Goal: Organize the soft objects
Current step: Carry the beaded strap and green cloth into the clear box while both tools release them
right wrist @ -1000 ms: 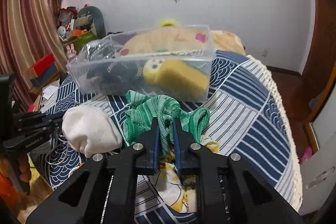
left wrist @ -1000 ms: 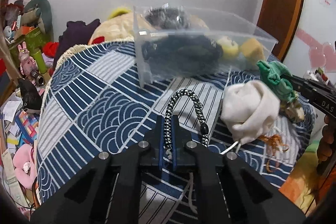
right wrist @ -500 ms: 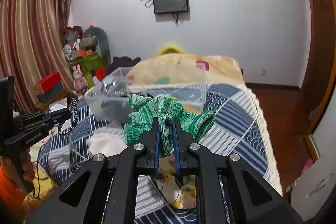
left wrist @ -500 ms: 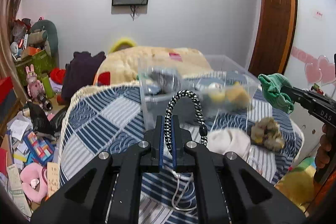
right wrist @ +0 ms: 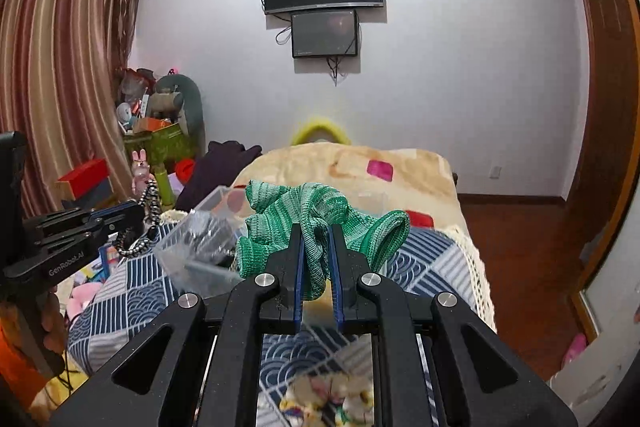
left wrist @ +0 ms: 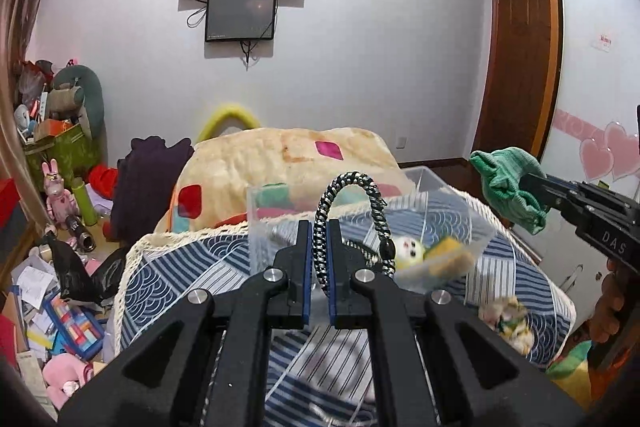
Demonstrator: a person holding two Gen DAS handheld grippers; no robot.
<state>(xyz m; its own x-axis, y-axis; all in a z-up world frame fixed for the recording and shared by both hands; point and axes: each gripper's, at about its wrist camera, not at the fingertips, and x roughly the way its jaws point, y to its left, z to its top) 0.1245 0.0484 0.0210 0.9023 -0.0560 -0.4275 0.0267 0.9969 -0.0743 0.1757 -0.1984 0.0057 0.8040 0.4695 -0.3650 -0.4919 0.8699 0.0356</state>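
My left gripper (left wrist: 319, 259) is shut on a black-and-white braided cord (left wrist: 352, 187) that loops up above its fingers; the cord also shows in the right wrist view (right wrist: 138, 247). My right gripper (right wrist: 316, 267) is shut on a green knitted cloth (right wrist: 312, 219), also seen at the right of the left wrist view (left wrist: 506, 183). Both are held high above the bed. A clear plastic bin (left wrist: 472, 223) stands on the blue patterned bedspread (left wrist: 188, 271) below, holding a yellow sponge (left wrist: 448, 255), a small pale toy (left wrist: 410, 251) and dark items.
A floral cloth bundle (left wrist: 506, 319) lies on the bedspread near the right edge, also seen below my right gripper (right wrist: 332, 399). A cream blanket (left wrist: 288, 163) lies behind the bin. Toys and boxes clutter the floor (left wrist: 48, 299) at left. A wooden door (left wrist: 520, 67) stands at right.
Both grippers have risen well above the bed with the cord and the green cloth. The bin and bedspread now sit lower and farther off. The white bundle has dropped out of sight.
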